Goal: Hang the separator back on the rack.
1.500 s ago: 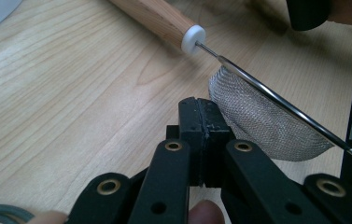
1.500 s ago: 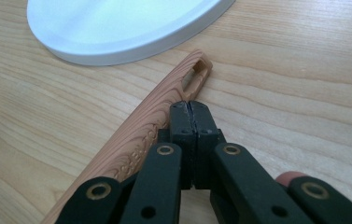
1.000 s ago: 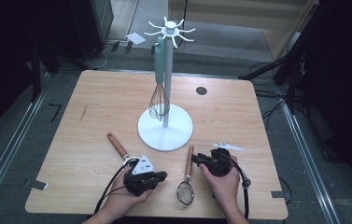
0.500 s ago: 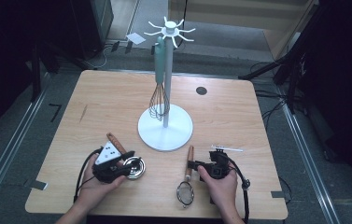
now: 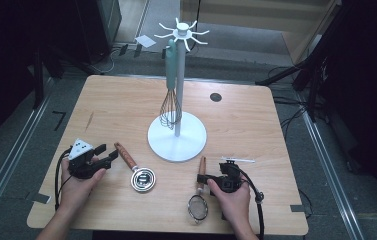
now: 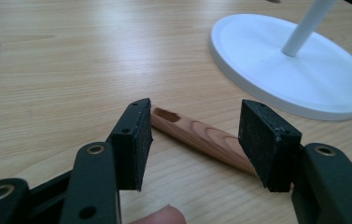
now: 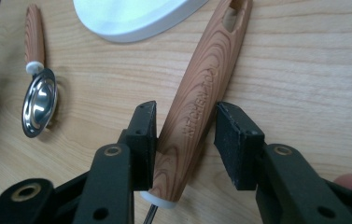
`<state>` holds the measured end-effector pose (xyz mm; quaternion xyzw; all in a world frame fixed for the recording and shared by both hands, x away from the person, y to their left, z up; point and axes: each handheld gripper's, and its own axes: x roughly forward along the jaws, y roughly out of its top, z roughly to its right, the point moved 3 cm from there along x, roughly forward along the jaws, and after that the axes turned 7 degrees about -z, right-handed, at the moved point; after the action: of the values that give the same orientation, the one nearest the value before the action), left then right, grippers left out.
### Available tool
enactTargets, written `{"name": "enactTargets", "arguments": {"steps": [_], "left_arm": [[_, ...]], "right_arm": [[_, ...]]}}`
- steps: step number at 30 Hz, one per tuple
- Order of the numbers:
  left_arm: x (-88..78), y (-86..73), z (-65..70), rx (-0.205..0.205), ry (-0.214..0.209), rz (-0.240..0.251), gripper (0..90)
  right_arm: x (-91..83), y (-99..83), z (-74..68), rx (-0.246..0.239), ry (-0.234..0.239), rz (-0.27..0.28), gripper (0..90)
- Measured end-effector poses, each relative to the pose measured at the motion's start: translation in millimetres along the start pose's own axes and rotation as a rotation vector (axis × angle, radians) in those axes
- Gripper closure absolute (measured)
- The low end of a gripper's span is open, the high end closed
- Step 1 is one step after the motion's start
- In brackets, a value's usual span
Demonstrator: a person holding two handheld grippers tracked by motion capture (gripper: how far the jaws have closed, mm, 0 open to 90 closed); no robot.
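Straddling wooden handles | left claw released around measuring spoon handle | right claw straddling strainer handle, grip uncertain | stiff, light, smooth: hold mid-handle.

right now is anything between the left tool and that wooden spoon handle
Nothing visible. The left tool is open, and the wooden handle lies on the bare table between its jaws, untouched by them.

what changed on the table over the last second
The left gripper carried the wooden-handled spoon leftward from beside the strainer, set it down, and its jaws have just been opening; the handle lies loose between them. The right gripper stayed straddling the strainer's handle. The white stand and the hanging whisk kept their places.
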<state>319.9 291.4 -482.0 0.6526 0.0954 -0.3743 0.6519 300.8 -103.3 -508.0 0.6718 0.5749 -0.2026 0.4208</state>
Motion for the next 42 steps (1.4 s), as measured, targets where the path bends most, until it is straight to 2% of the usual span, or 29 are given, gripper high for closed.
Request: {"name": "enactTargets", "arguments": {"steps": [3, 9, 14, 18, 23, 24, 30, 33, 37, 42], "left_arm": [[0.6, -0.2, -2.8, -0.009, 0.019, -0.003, 45.5], [2.8, -1.2, -0.9, 0.009, 0.016, -0.017, 45.5], [3.6, -1.3, -2.4, 0.003, 0.015, -0.02, 45.8], [4.1, -1.4, -3.1, 0.0, 0.018, -0.023, 46.1], [4.6, -1.5, -3.5, 0.0, 0.02, -0.026, 46.0], [4.7, -1.6, -3.8, -0.001, 0.024, -0.026, 45.9], [5.5, -2.3, -7.9, -0.015, 0.045, -0.034, 44.8], [5.9, -2.8, -10.8, -0.021, 0.069, -0.036, 44.0], [6.2, -3.1, -15.2, -0.03, 0.095, -0.036, 42.9], [7.2, -3.5, -18.7, -0.046, 0.101, -0.04, 42.1]], "right_arm": [[3.7, -0.8, -3.2, -0.027, -0.03, -0.012, 60.3], [4.3, -1.5, -7.4, -0.097, -0.108, -0.018, 66.5], [3.8, -0.9, -7.1, -0.147, -0.128, -0.022, 66.0], [4.9, -3.0, -9.5, -0.211, -0.165, -0.003, 65.0], [8.6, -7.5, -15.2, -0.345, -0.239, 0.025, 62.5], [9.0, -7.9, -15.6, -0.359, -0.243, 0.028, 62.5], [9.0, -8.3, -15.7, -0.394, -0.257, 0.026, 63.7], [8.6, -8.1, -16.0, -0.4, -0.267, 0.019, 64.3], [7.1, -7.5, -15.2, -0.389, -0.272, 0.007, 67.1], [5.6, -6.0, -11.9, -0.368, -0.245, 0.001, 69.9]]}}
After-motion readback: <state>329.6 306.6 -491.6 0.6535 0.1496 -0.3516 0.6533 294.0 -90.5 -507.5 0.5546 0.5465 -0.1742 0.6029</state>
